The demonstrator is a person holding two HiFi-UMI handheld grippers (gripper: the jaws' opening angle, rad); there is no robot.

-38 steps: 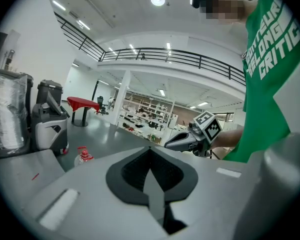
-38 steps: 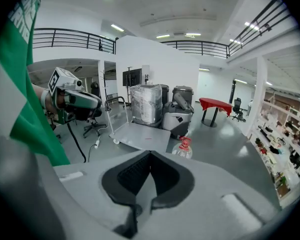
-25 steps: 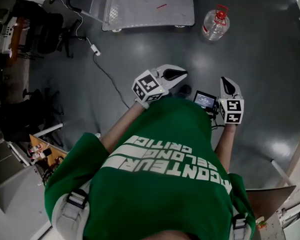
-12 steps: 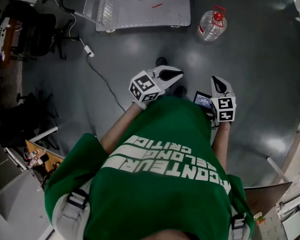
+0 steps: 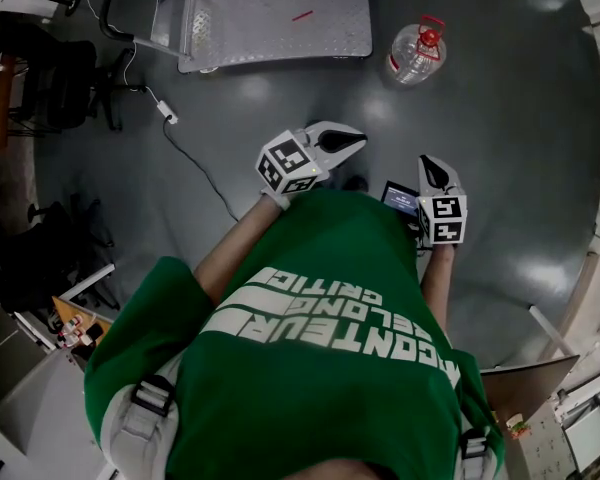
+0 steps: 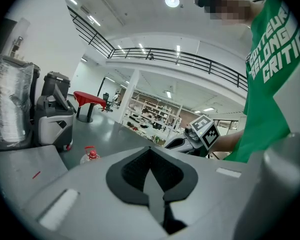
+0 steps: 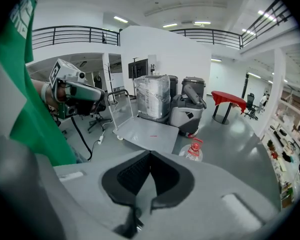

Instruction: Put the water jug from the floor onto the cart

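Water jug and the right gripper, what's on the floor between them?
Nothing: the head view shows only bare grey floor between the water jug and the right gripper.

Cart (image 5: pixel 270 23) far end cut off by the head view's top edge, red mark (image 5: pixel 301 15) on its deck too small to identify, water jug (image 7: pixel 194 149) base hidden behind the right gripper (image 7: pixel 149 159) in the right gripper view, floor (image 5: pixel 500 118) below the person hidden by the green shirt (image 5: pixel 330 348), small screen (image 5: pixel 400 196) too small to read
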